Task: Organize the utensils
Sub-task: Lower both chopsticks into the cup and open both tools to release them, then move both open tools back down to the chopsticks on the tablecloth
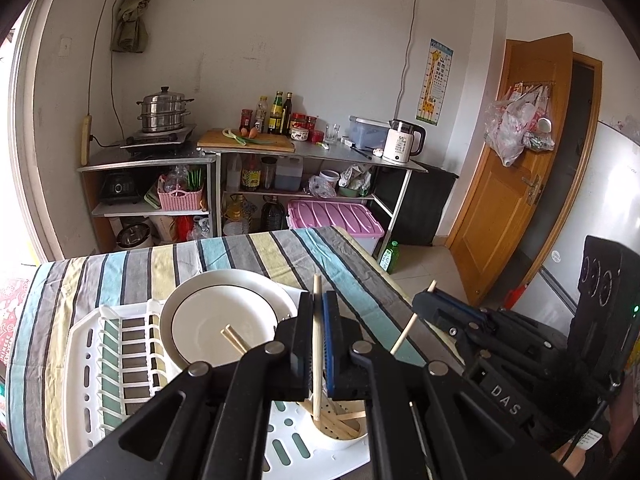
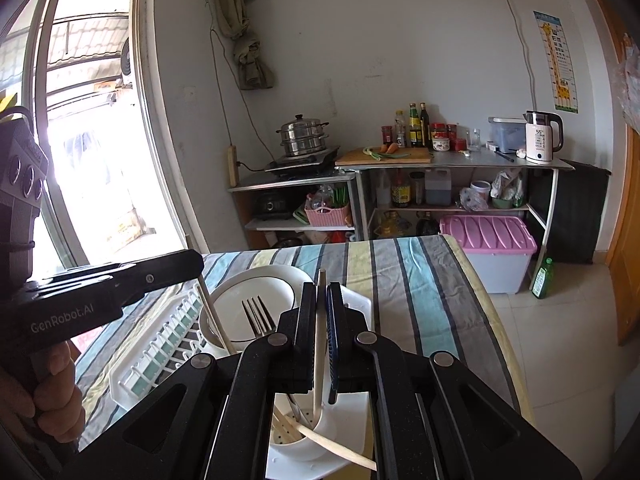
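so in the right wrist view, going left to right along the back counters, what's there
steamer pot → cutting board → sauce bottles → glass → storage box → kettle

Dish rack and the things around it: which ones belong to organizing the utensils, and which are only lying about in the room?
Belong to the job:
- left claw, shut on a chopstick
- right claw, shut on another chopstick
- utensil cup
- fork
- dish rack

Just lying about:
- kettle
- steamer pot
- cutting board
- pink storage box
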### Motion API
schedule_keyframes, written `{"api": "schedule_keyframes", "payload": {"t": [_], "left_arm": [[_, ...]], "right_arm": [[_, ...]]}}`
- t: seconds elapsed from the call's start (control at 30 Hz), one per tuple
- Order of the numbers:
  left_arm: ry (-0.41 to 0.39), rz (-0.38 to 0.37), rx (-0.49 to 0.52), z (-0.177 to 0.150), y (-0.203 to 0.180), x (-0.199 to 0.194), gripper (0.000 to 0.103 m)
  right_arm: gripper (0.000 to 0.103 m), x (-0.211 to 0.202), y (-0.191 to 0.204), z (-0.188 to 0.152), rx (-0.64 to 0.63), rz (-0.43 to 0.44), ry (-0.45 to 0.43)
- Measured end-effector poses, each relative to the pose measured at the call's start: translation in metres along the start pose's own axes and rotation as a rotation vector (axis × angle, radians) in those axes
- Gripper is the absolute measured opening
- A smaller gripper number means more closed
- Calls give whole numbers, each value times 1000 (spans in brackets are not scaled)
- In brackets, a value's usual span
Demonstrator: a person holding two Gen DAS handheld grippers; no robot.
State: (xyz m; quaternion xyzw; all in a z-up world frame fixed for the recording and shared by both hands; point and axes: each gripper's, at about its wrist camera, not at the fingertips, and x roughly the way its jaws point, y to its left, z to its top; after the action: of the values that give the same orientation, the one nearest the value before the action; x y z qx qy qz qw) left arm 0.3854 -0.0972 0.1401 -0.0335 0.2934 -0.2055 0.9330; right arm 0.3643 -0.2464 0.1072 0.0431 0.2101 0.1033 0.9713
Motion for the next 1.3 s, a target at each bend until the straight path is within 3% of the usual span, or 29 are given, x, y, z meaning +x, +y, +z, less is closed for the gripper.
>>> {"api": "schedule_keyframes", "payload": {"t": [0.13, 0.37, 0.47, 0.63, 0.73, 0.8, 1.3], "left_arm": [[42, 18, -3, -12, 3, 9, 5], [41, 25, -16, -16, 9, 3, 6], [42, 20, -39, -17, 12, -1, 6], [40, 32, -43, -25, 16, -12, 6], [31, 31, -48, -30, 18, -24, 10], [24, 35, -53, -36, 21, -33, 19], [-23, 64, -68, -102, 20, -117, 30]], "right_arm": [[5, 0, -2, 0, -2, -14, 7], [6, 0, -10, 2, 22, -3, 42], [24, -4, -10, 0, 24, -4, 47], [27, -19, -7, -1, 17, -7, 27], [29, -33, -8, -1, 31, -4, 4], [32, -43, -7, -2, 33, 0, -9], [33, -118, 26, -54, -9, 68, -30]]}}
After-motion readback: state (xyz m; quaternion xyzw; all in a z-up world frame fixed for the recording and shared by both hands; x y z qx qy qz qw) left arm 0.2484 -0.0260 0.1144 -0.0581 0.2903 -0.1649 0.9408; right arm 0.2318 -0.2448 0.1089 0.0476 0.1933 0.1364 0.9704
